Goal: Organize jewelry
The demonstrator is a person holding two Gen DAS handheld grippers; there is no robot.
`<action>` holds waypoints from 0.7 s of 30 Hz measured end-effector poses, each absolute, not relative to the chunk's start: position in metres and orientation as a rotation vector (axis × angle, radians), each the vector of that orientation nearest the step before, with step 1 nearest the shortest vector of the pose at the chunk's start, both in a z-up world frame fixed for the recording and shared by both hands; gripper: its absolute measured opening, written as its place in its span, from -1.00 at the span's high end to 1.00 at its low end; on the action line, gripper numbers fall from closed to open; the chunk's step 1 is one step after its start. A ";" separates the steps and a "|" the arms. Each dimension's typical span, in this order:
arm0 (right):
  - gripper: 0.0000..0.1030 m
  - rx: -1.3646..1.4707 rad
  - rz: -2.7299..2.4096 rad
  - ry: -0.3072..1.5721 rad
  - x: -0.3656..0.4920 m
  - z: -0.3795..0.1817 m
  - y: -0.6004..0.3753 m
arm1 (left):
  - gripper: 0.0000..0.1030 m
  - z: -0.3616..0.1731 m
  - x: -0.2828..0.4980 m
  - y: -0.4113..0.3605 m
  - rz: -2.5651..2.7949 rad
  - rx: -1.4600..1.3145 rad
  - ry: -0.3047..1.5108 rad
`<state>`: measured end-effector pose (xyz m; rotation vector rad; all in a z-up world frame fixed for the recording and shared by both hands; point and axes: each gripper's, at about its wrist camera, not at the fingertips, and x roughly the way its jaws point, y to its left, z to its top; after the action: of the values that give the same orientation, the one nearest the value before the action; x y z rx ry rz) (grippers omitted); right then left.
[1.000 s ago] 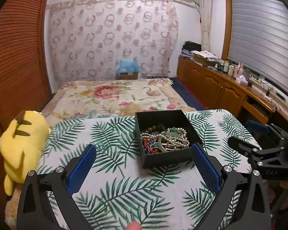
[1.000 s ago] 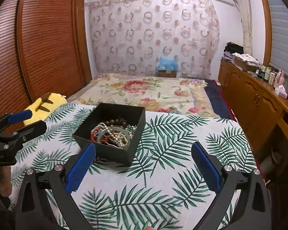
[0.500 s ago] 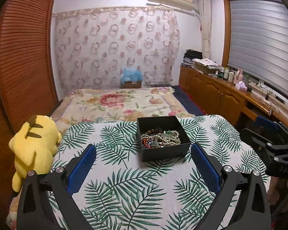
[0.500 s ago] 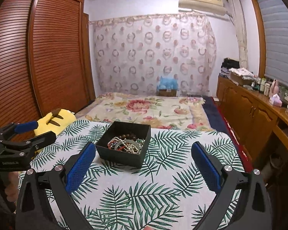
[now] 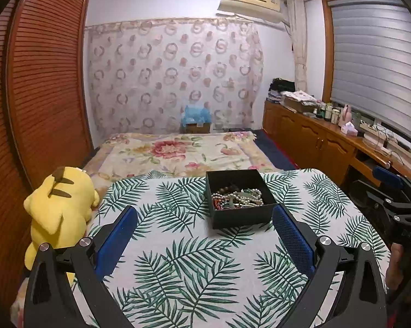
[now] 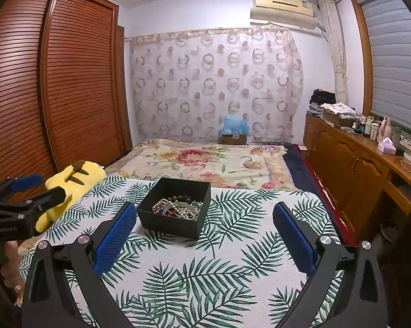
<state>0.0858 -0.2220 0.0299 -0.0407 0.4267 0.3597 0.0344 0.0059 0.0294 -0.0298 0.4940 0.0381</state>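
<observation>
A black box (image 5: 239,213) is being shown open on the desk (image 5: 194,268), which is covered with a palm-leaf cloth. A tangle of jewelry (image 5: 237,198) — pearl strands, dark wooden beads, red and green beads — is being held inside the box, piled toward its near side.

The left gripper (image 5: 204,242) is being held above the near part of the desk, its blue-padded fingers (image 5: 118,242) spread wide apart with nothing between them; the box is lying beyond the fingertips, toward the right finger. The right gripper (image 6: 204,242) is likewise being held with its fingers (image 6: 294,242) wide apart and empty, the box (image 6: 175,209) sitting ahead, nearer the left finger.

A yellow plush toy (image 5: 59,207) is lying at the desk's left edge. A bed (image 5: 178,153) with a floral cover is being seen behind the desk.
</observation>
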 end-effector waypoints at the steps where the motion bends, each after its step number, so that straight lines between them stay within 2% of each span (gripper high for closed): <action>1: -0.95 -0.040 0.359 0.428 0.086 0.029 -0.222 | -0.85 0.029 0.034 0.007 0.039 -0.031 0.494; 21: -0.95 -0.040 0.359 0.431 0.086 0.026 -0.221 | -0.85 0.029 0.033 0.009 0.043 -0.028 0.490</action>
<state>0.0858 -0.2212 0.0255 -0.0398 0.4315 0.3594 0.0329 0.0092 0.0286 -0.0283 0.4896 0.0427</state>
